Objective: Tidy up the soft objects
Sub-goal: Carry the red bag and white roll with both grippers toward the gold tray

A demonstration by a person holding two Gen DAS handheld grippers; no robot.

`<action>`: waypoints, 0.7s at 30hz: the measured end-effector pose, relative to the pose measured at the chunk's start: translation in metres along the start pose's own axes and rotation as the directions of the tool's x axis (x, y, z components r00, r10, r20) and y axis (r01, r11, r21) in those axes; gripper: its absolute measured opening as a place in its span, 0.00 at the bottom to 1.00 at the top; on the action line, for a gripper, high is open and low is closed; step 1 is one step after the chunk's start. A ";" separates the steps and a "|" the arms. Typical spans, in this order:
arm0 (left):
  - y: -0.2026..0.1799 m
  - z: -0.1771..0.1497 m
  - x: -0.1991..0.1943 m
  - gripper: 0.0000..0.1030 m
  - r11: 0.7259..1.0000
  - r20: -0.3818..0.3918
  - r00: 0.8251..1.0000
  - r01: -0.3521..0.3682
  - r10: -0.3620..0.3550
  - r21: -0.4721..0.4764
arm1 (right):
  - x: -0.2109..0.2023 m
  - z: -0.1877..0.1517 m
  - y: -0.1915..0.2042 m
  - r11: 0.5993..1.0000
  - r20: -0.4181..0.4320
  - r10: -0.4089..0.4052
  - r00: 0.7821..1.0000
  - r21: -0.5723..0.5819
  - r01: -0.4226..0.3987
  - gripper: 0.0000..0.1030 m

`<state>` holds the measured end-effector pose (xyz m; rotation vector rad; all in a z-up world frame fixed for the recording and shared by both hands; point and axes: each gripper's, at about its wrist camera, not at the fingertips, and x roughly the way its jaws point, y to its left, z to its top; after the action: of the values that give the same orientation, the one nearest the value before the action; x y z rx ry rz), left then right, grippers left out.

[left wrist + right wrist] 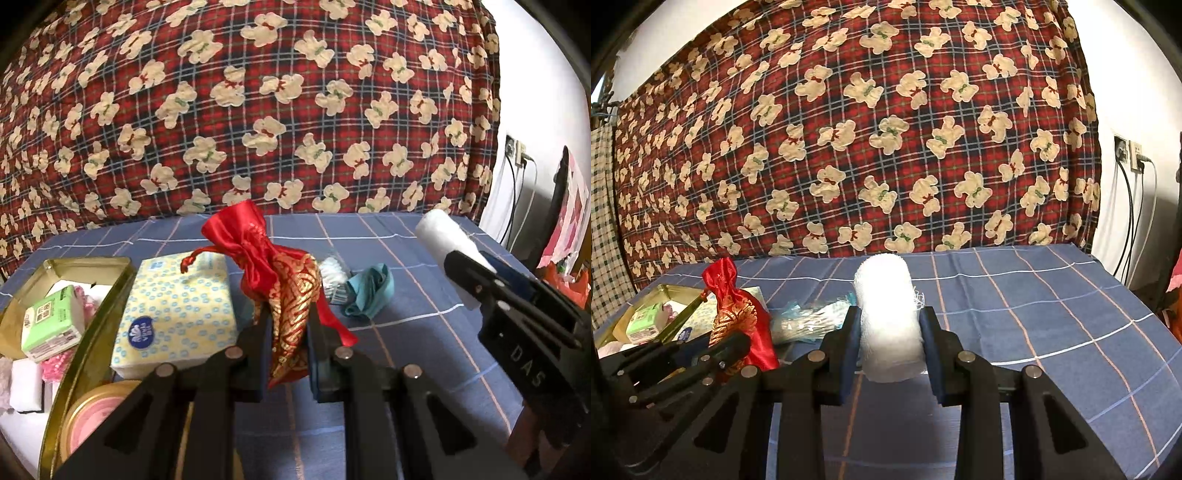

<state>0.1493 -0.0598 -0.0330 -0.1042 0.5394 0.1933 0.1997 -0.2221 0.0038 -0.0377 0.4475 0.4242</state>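
While the left gripper clenched a red pouch between its fingers, the right gripper squeezed a white gauze roll. Both things stood upright, poking beyond the fingertips.

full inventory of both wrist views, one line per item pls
drawstring pouch: 1, red and gold satin, clamped in left gripper
gauze roll: 1, white, clamped in right gripper
tissue pack: 1, pale yellow with blue rings, on tablecloth beside tin
tin: 1, gold, open, left edge, holds small packs
green pack: 1, inside tin
brush: 1, white bristles, behind pouch
teal cloth: 1, crumpled, beside brush
tablecloth: 1, blue check
bear-print blanket: 1, red plaid, backdrop
left gripper: 1, black
right gripper: 1, black
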 end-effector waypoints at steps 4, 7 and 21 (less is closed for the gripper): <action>0.005 0.000 -0.001 0.13 1.000 -0.001 1.000 0.001 -0.001 -0.014 | 0.001 0.000 0.003 1.000 -0.001 0.004 1.000 0.005 -0.004 0.34; 0.007 -0.001 -0.003 0.13 1.000 0.009 1.000 0.002 -0.002 -0.016 | 0.001 0.000 0.005 1.000 -0.003 0.005 1.000 0.011 -0.005 0.34; 0.022 -0.004 -0.012 0.13 0.999 0.032 0.999 0.011 -0.010 -0.044 | 0.018 0.004 0.025 1.000 -0.030 0.001 1.000 -0.006 -0.001 0.34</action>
<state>0.1321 -0.0408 -0.0312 -0.1462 0.5028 0.1964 0.2061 -0.1916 0.0007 -0.0494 0.4759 0.4265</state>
